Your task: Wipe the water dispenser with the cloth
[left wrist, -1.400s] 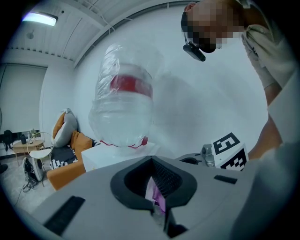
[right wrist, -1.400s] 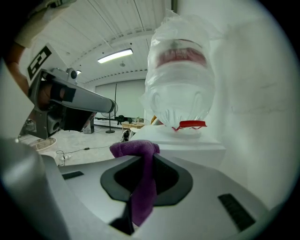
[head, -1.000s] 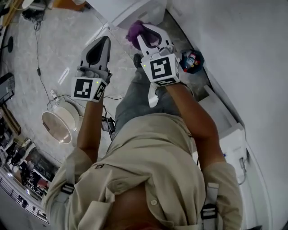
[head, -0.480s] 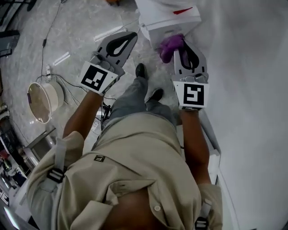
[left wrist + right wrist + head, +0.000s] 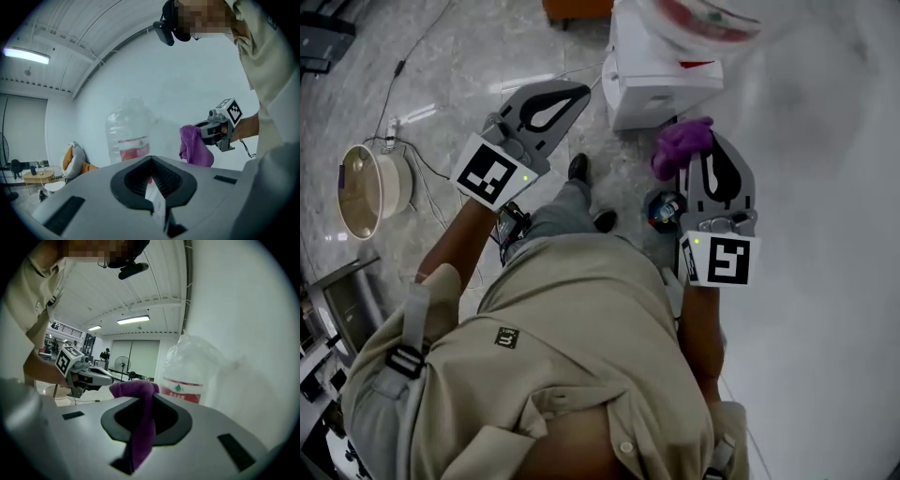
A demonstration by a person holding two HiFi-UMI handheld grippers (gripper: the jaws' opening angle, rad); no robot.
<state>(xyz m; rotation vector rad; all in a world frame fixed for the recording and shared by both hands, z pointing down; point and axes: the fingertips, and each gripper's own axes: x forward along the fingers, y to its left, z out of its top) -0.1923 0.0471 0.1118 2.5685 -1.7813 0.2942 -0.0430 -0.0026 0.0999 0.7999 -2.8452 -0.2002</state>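
Marbled grey floor (image 5: pixel 469 75) seen from above, with a white wall (image 5: pixel 825 187) along the right side. Against that wall, white water dispenser (image 5: pixel 661 80), topped by a clear bottle (image 5: pixel 192 373) with a red label. Right gripper (image 5: pixel 711 155) pressed together on a purple cloth (image 5: pixel 682 145), pinched at the jaw tips. Cloth bunched above the tips and trailing down through the opening between the jaws in the right gripper view. Cloth held in the air near the dispenser in the head view and apart from the bottle; contact with the dispenser not determinable. Left gripper (image 5: pixel 577 89) pressed together with nothing between its jaws, pointing toward the dispenser, well apart from the cloth. On the floor to the left, round pale basin (image 5: pixel 366 187) with a cable (image 5: pixel 403 66) running past it. Between the person's dark shoes (image 5: pixel 578 167) and the wall, small dark container (image 5: pixel 664 211) of coloured items, too small to identify.
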